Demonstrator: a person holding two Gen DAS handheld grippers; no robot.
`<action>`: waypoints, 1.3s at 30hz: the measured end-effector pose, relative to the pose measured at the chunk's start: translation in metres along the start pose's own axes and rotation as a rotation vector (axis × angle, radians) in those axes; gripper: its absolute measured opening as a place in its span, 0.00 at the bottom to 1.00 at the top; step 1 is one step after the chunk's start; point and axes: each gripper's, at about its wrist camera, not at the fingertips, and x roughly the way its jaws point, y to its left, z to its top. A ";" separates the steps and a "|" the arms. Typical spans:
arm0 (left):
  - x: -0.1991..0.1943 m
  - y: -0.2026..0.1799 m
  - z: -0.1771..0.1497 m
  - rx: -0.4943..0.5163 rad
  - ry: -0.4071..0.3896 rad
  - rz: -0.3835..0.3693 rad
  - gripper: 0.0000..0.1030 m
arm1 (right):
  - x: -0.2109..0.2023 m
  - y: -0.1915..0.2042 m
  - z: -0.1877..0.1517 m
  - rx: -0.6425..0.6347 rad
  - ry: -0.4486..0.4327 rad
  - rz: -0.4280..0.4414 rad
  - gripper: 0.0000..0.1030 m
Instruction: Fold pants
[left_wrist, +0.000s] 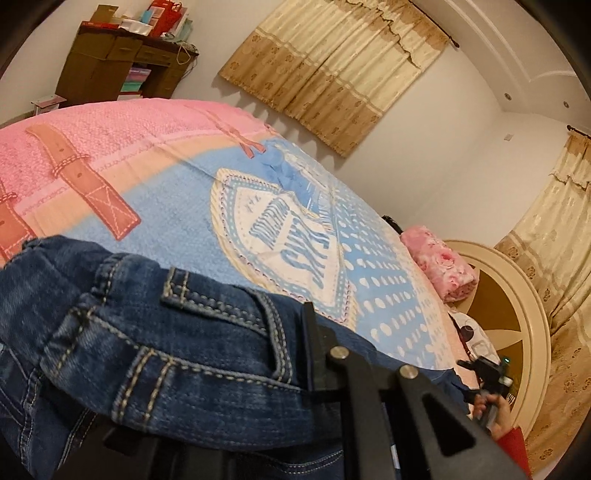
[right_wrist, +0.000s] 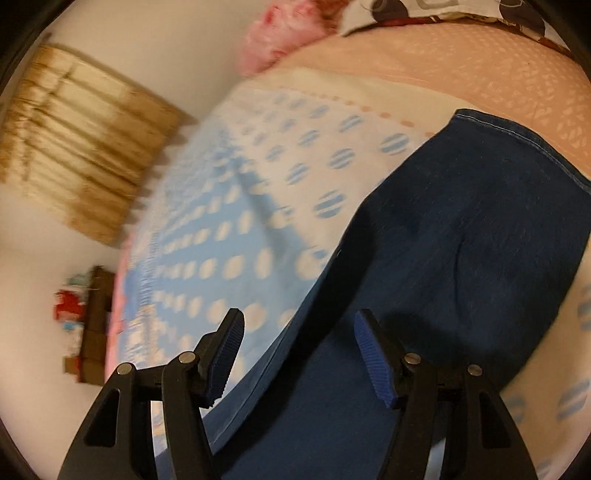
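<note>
The pants (left_wrist: 155, 354), dark blue jeans with pale contrast stitching, are laid on the bed (left_wrist: 177, 206). In the left wrist view their waistband and a belt loop are bunched over the left claw (left_wrist: 310, 398); denim is seen against the 1 visible finger, but whether the claw is closed on it cannot be told. In the right wrist view a trouser leg (right_wrist: 461, 229) is shown, its hemmed end lying towards the pillow end of the bed. The right claw (right_wrist: 299, 354) is held open above that leg, its 2 blue ribbed pads (right_wrist: 373, 358) well apart with nothing between them.

Open bedspread (right_wrist: 236, 229) is seen beyond the leg's long edge, in blue with white dots. A badge printed on the bedspread carries blue lettering that cannot be read. Only the left view shows the right claw gripped by a hand (left_wrist: 491, 410), the folded pink blanket (left_wrist: 439, 266), the round headboard (left_wrist: 517, 306), the curtains (left_wrist: 332, 77) and a brown cabinet (left_wrist: 122, 62).
</note>
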 end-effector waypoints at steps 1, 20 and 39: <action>-0.001 0.000 0.000 0.003 -0.002 0.000 0.13 | 0.007 0.000 0.006 -0.010 0.004 -0.012 0.62; -0.052 -0.016 0.020 0.068 -0.054 -0.015 0.13 | -0.124 0.007 0.023 -0.073 -0.215 0.198 0.03; -0.163 0.053 -0.108 0.109 0.046 -0.007 0.14 | -0.277 -0.212 -0.245 -0.081 -0.323 0.357 0.03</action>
